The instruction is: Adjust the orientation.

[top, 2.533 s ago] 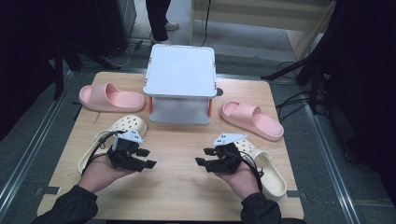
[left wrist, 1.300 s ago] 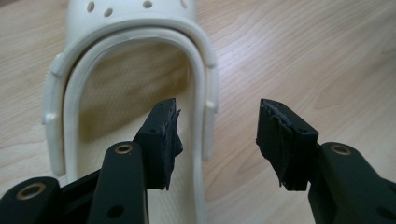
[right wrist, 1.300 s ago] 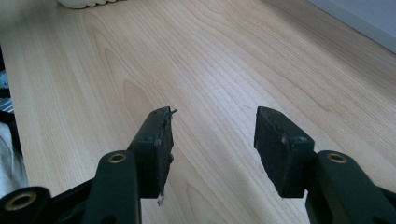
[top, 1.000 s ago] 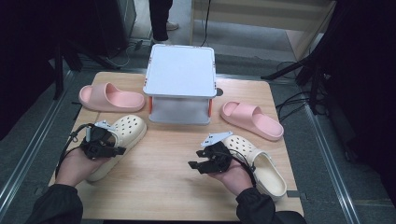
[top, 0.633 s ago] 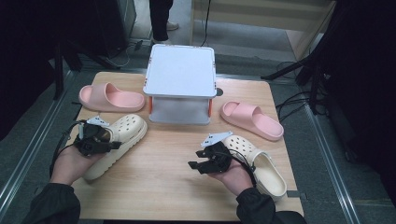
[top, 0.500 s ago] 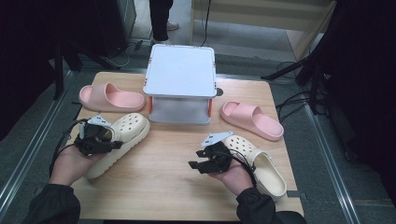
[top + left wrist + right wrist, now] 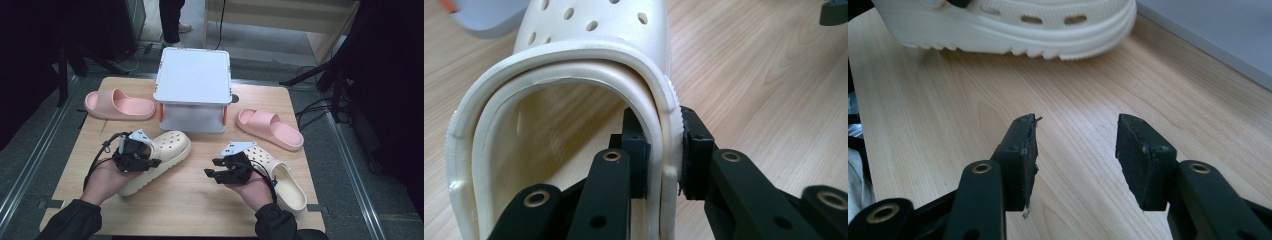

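Presently, findings as observed:

Left gripper [image 7: 150,161]: pinching the side wall of the cream clog [image 7: 159,159], at the rim of its foot opening. In the left gripper view one pad sits inside the opening and the other presses the outer face, with the wall clamped between them [image 7: 664,160].

Cream clog: lies on the left half of the surface [image 7: 200,200], toe pointing up and to the right toward the white box [image 7: 192,87], heel end at the person's left hand [image 7: 102,182]. Whether its sole rests flat or is slightly raised cannot be told.

Right gripper [image 7: 212,174]: jaws spread, nothing between them. The right gripper view shows bare wood in the gap [image 7: 1075,150] and the held clog's sole farther off [image 7: 1008,25].

Right hand [image 7: 252,187]: holds the right gripper near the surface's middle, jaws pointing left, toward the left gripper.

Second cream clog [image 7: 282,180]: lies just beside and partly under the right hand, toe toward the box, heel toward the near right corner.

White box: lidded, stands at the far middle of the surface.

Pink slides: one [image 7: 117,105] lies left of the box, the other [image 7: 270,129] right of it, both well apart from the grippers.
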